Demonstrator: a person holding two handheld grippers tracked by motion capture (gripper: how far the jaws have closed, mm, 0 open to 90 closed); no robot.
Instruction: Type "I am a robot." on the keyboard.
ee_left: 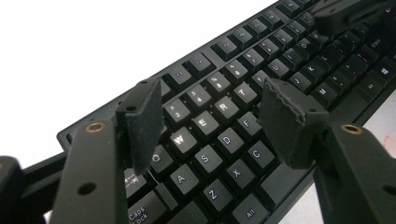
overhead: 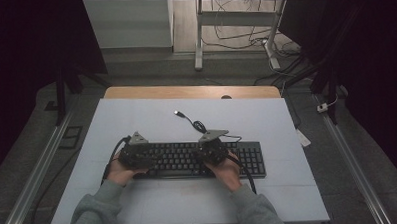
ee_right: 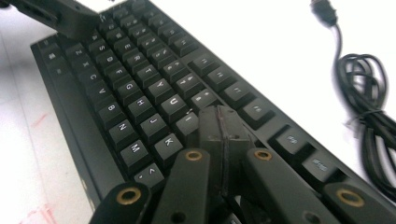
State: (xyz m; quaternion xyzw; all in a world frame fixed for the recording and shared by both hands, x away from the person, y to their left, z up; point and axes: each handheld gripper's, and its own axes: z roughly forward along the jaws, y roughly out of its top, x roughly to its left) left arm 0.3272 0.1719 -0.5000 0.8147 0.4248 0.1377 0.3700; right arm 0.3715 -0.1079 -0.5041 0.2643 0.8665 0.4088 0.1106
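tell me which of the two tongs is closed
The right tongs: their pads are pressed together over the keyboard, near the O key. The left tongs stand open.

Grey sleeves (overhead: 97,205), black brass-screwed tools (overhead: 134,157)

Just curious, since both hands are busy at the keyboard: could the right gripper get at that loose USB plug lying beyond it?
Probably yes. The USB plug lies on open mat beyond the keyboard, nothing between it and the right gripper, whose jaws would first need opening.
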